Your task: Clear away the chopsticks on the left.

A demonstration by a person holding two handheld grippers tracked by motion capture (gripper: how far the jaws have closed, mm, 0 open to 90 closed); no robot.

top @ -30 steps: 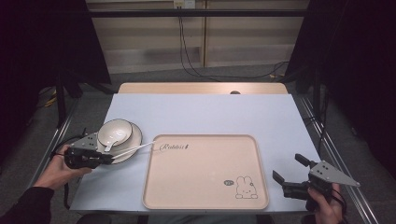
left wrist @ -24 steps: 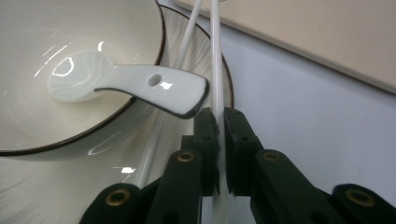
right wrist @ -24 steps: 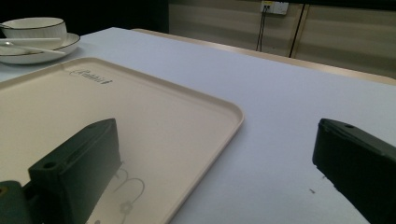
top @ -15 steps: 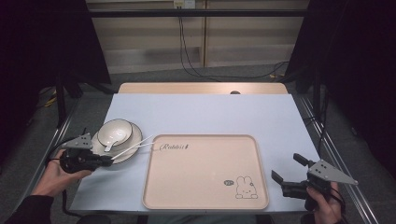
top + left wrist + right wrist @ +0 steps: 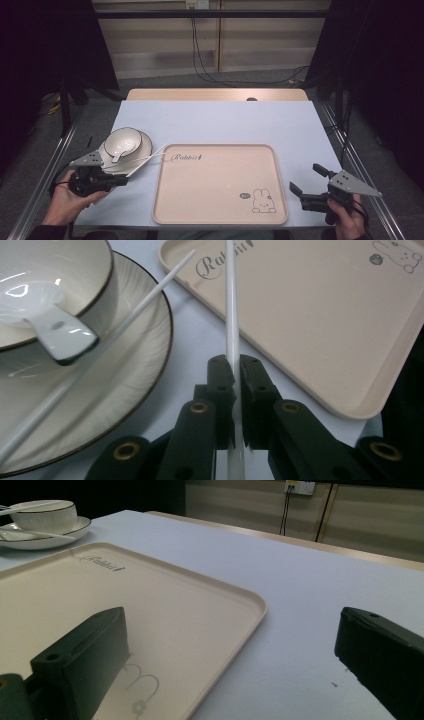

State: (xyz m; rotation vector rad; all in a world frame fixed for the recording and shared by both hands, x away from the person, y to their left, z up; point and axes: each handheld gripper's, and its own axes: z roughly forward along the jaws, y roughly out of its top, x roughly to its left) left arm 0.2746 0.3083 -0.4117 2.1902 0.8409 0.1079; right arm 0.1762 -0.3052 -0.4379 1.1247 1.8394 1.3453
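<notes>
My left gripper (image 5: 121, 178) is at the table's near left, shut on a white chopstick (image 5: 231, 315) that points toward the beige tray (image 5: 215, 195). The held chopstick (image 5: 148, 159) slants up and to the right past the plate. In the left gripper view a second white chopstick (image 5: 125, 320) lies across the rim of a cream plate (image 5: 140, 365). On that plate stands a bowl (image 5: 123, 139) with a white spoon (image 5: 55, 330) in it. My right gripper (image 5: 304, 177) rests open at the near right, beside the tray, with nothing between its fingers.
The tray (image 5: 165, 595) bears a rabbit print and lies on the pale blue table top (image 5: 215, 120). Bowl (image 5: 45, 512) and plate (image 5: 50, 540) sit beyond the tray's far left corner in the right gripper view. Metal rails run along both table sides.
The left hand has drawn back a little toward the near edge, with the chopstick still clamped in its gripper. The right gripper has kept still.
</notes>
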